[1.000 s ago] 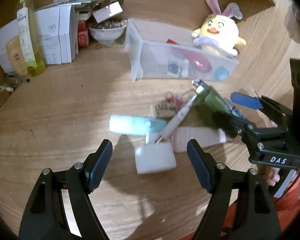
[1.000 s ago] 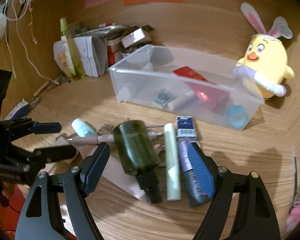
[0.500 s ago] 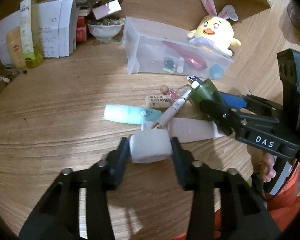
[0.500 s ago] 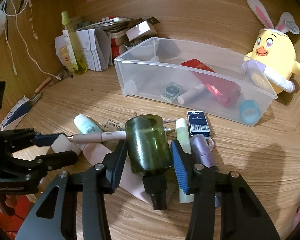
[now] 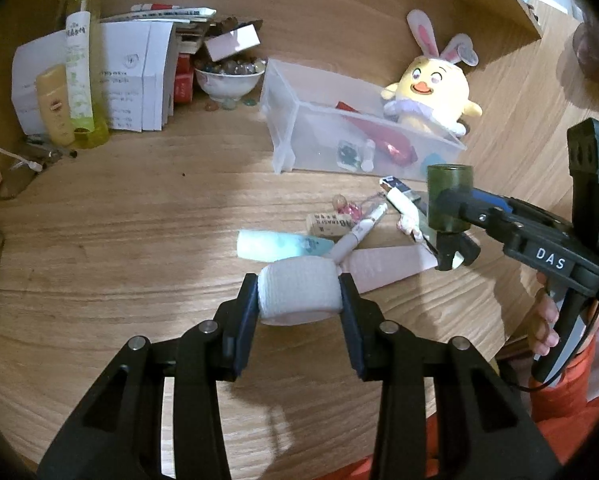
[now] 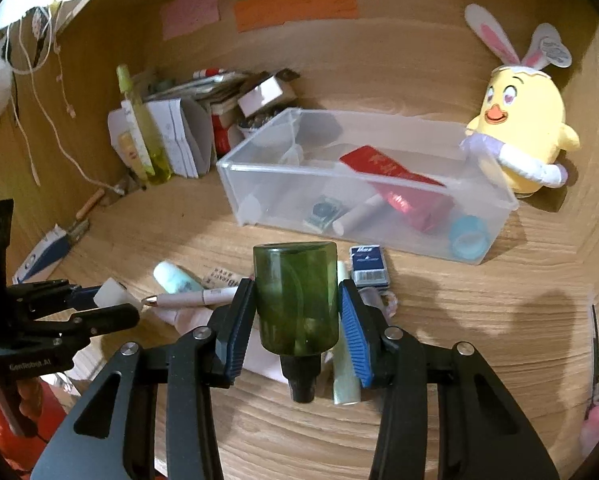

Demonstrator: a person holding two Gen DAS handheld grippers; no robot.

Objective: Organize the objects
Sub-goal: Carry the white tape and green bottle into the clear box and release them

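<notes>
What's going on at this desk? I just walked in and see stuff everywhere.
A person is tidying with two handheld grippers. The left gripper is clamped on a white bandage roll, and the right gripper grips a dark green bottle. A pen, tubes and small bits lie loose on the wooden desk, in front of a clear bin already holding some items.

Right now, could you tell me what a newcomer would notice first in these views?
Probably the yellow chick plush with bunny ears, sitting against the clear plastic bin at the back. Next, each gripper is loaded: the right gripper clamps a dark green bottle, the left gripper a white bandage roll.
</notes>
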